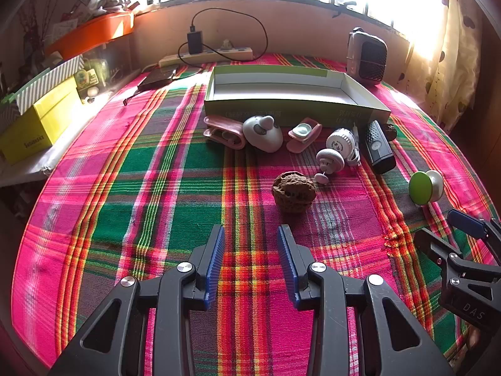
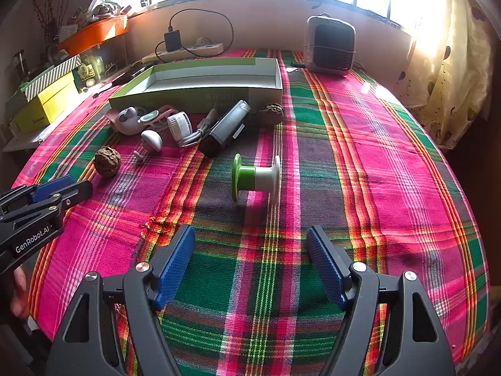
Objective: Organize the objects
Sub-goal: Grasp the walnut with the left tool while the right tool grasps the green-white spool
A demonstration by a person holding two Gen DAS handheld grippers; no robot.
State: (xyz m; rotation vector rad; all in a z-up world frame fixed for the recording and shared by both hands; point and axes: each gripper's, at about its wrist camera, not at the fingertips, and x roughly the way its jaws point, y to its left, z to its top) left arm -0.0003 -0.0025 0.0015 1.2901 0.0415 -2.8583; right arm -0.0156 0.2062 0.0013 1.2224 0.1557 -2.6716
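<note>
Loose objects all lie on the plaid-covered table point(image 1: 131, 194), none in the green tray point(image 1: 360, 111), whose white inside shows bare; judged from that, the organizing has not started and every piece is left to move. Along the tray's near wall sits the cluster: pink clip point(image 1: 224, 131), grey-white mouse-shaped gadget point(image 1: 263, 133), pink-and-teal clip point(image 1: 303, 133), white round device with its cable point(image 1: 339, 141), small mushroom-shaped piece point(image 1: 328, 158), and black cylinder point(image 1: 379, 147). 1 walnut point(image 1: 293, 195) lies nearer, apart from the cluster, directly ahead of the left gripper point(image 1: 252, 235); a 2nd walnut point(image 2: 271, 113) rests beside the tray's corner. The green-and-white spool point(image 2: 255, 175) lies on its side, well apart from the rest, ahead of the right gripper point(image 2: 250, 235). Both sets of jaws are released, holding nothing, the right spread wider, both hovering over bare cloth. Likely first picks: walnut for the left, spool for the right. Outward: black fan heater point(image 2: 332, 47), power strip point(image 2: 184, 50), yellow box point(image 1: 34, 127).
</note>
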